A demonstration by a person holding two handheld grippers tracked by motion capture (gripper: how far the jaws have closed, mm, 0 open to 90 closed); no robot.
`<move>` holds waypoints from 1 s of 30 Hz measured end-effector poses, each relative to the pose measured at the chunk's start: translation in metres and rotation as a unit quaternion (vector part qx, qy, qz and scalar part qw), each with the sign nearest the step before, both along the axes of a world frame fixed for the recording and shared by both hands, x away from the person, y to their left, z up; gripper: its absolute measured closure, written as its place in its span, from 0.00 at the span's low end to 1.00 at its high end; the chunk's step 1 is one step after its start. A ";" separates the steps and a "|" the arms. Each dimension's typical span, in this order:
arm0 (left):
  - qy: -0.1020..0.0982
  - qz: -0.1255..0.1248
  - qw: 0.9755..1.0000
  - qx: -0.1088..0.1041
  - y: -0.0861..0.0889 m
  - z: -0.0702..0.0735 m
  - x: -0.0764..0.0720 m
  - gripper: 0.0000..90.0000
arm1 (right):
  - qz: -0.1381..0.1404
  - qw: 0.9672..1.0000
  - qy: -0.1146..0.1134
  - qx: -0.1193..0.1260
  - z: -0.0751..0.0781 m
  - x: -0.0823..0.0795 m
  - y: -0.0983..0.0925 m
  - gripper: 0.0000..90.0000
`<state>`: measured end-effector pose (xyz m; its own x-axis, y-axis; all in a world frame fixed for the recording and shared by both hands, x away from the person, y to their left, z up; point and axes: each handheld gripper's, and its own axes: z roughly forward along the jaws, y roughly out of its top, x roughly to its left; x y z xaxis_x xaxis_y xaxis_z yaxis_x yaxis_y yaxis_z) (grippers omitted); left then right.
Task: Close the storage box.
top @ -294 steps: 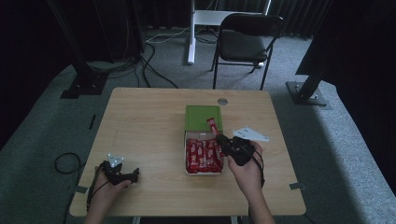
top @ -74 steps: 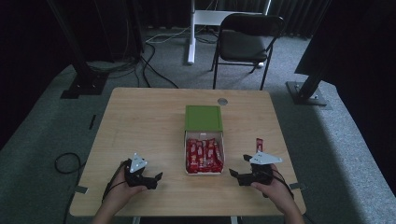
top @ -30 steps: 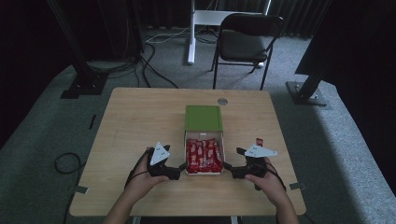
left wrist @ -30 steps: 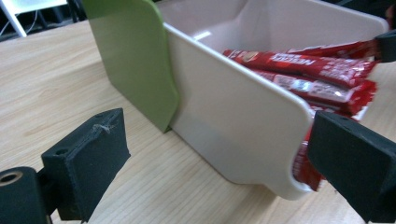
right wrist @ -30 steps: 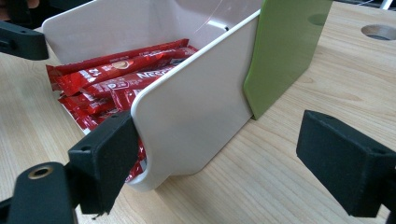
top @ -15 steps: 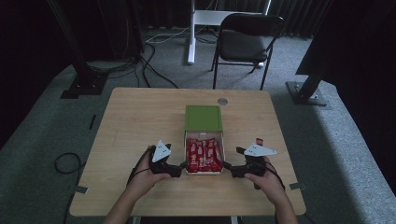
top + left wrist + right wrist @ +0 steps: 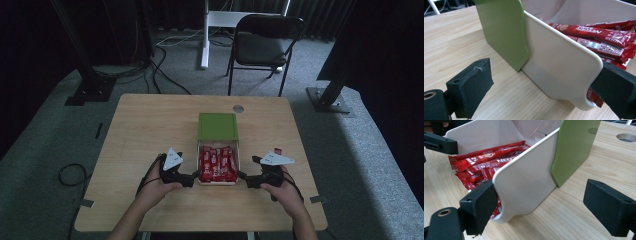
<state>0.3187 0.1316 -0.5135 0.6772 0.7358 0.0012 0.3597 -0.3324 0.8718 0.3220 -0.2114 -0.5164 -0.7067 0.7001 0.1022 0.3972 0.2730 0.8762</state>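
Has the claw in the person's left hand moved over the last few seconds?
Yes. The left claw has travelled right along the wooden table, from near its left front corner to the white box of red sachets.

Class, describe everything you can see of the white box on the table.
The box is a white, smooth, plastic-looking open tray with rounded corners, resting flat on the wooden table. It is packed with red sachets. A green lid stands at its far end. The left gripper and right gripper sit open at its near corners, each with one jaw inside the wall and one outside.
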 end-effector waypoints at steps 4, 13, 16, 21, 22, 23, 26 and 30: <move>0.002 0.000 1.000 0.004 0.000 0.001 0.003 0.07 | -0.002 1.000 0.001 0.001 0.000 0.002 0.000 0.13; 0.007 0.003 1.000 0.002 0.000 0.001 0.009 0.06 | -0.007 1.000 0.004 0.004 0.000 0.007 0.001 0.13; 0.011 0.004 1.000 0.001 0.000 0.001 0.013 0.07 | -0.008 1.000 0.006 0.005 0.000 0.010 0.001 0.13; 0.015 0.001 1.000 0.001 0.000 0.002 0.016 0.07 | -0.010 1.000 0.006 0.003 0.000 0.013 0.002 0.13; 0.016 0.002 1.000 -0.001 0.000 0.002 0.017 0.06 | -0.012 1.000 0.007 0.003 0.001 0.014 0.001 0.13; 0.017 0.001 1.000 0.000 0.000 0.002 0.017 0.06 | -0.013 1.000 0.007 0.005 0.001 0.014 0.001 0.13; 0.016 0.002 1.000 0.001 0.000 0.002 0.019 0.06 | -0.015 1.000 0.008 0.007 0.000 0.015 0.001 0.13; 0.017 0.008 1.000 -0.004 0.001 0.003 0.023 0.06 | -0.017 1.000 0.009 0.009 0.000 0.018 0.002 0.13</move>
<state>0.3415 0.1328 -0.5110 0.6649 0.7464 -0.0285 0.3950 -0.3190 0.8615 0.3403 -0.2097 -0.5160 -0.6805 0.7216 0.1274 0.4210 0.2428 0.8740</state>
